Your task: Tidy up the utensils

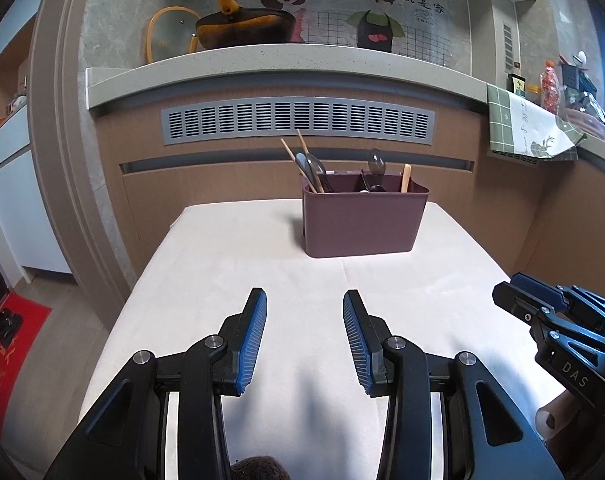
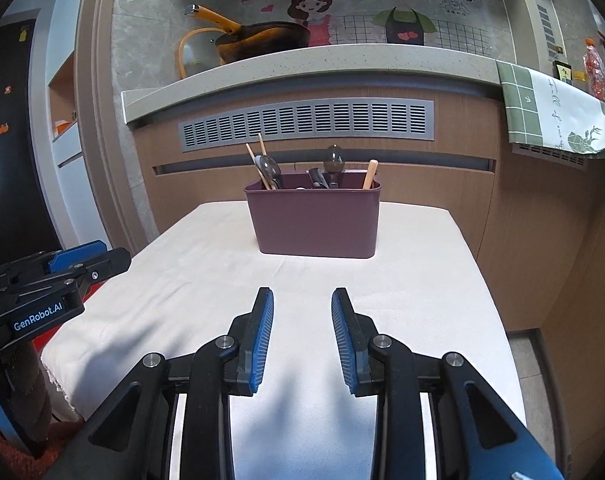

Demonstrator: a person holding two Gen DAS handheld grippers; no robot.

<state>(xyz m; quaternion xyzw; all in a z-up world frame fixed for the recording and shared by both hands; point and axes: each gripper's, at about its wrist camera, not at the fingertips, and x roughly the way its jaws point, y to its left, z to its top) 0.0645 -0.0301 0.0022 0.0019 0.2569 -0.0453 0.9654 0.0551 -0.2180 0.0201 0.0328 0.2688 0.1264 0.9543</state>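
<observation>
Left gripper [image 1: 305,300]: jaws parted, nothing between the blue pads, poised over the near end of the cloth-covered worktop [image 1: 230,264]
Right gripper [image 2: 301,298]: jaws likewise apart and empty, level with its partner
Utensil holder [image 2: 316,222]: a plum-coloured plastic box, upright at the worktop's far end, well apart from both grippers
Contents: chopsticks [image 2: 255,162] and spoons [image 2: 333,160] standing inside, handles and bowls above the rim
Beyond: a cabinet front with a grey vent grille [image 2: 306,124]; a pan [image 2: 262,38] on the ledge above
</observation>
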